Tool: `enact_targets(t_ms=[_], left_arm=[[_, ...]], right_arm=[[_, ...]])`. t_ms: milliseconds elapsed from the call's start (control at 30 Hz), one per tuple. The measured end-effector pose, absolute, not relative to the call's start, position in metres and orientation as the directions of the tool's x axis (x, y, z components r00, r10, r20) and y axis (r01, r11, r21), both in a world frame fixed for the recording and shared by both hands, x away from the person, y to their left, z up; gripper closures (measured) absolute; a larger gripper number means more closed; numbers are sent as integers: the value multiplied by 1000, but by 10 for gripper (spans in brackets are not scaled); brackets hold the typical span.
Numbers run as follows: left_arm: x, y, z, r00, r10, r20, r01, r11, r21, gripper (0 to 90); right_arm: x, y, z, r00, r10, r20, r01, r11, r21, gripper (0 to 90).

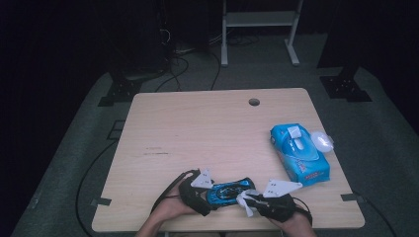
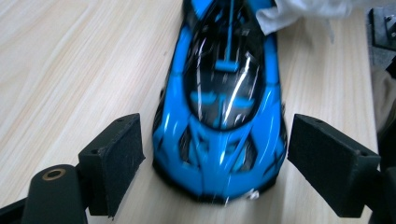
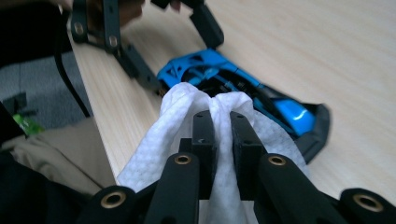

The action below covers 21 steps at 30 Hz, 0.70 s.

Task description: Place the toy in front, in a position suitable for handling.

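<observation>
Two claws: working one toy car (image 1: 230, 191) at the table (image 1: 207, 128) edge.
Left gripper (image 2: 215, 154): standing open, pads clear of car.
Right gripper (image 3: 222, 122): pinching white wipe (image 3: 187, 107).
Advice: re-clamp car before wiping.

Table's far half free (image 1: 197, 123), wipes pack (image 1: 299, 153) right

A light wood desk (image 1: 197, 128) stands on grey carpet (image 1: 74, 148) in a dim room. A round cable hole (image 1: 254, 102) sits near its far edge at about one o'clock. Beyond it, at twelve o'clock, are the legs of a white metal frame (image 1: 259, 29). Black cables (image 1: 183, 66) trail across the floor at eleven o'clock. Black stand bases (image 1: 118, 91) rest at ten and two o'clock. The far background is dark.
</observation>
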State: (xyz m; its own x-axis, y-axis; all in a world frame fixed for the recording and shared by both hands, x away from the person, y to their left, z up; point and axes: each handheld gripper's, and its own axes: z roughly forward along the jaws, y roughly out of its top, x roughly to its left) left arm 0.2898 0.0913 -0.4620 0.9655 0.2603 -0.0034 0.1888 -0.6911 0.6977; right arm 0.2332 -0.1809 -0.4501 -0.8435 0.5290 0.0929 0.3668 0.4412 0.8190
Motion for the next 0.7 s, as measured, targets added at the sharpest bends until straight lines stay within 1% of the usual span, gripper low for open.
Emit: enact_targets(t_ms=[167,233,367,400,567,633,700], left_arm=[[291,77,-460,968,250,2,175,-684,708,146],[294,66,-461,967,254,7,172,-676,717,142],[298,55,-463,966,258,5,179,-685,706,123],[300,49,-465,967,253,25,167,-708,686,122],[302,40,-468,970,241,33,159,-730,665,124],[301,36,-472,972,231,45,149,-752,643,143],[302,37,-473,973,228,35,153,-750,643,159]], right_arm=[[231,-194,-443,-834,542,101,365,407,837,818],[230,-203,-440,-826,553,110,369,384,846,818],[230,-212,-437,-816,565,118,375,363,853,817],[230,-217,-437,-813,570,123,377,351,857,817],[226,-224,-433,-811,572,126,370,334,867,817],[225,-227,-434,-815,566,125,367,337,867,815],[225,-229,-436,-814,567,129,371,337,865,815]])
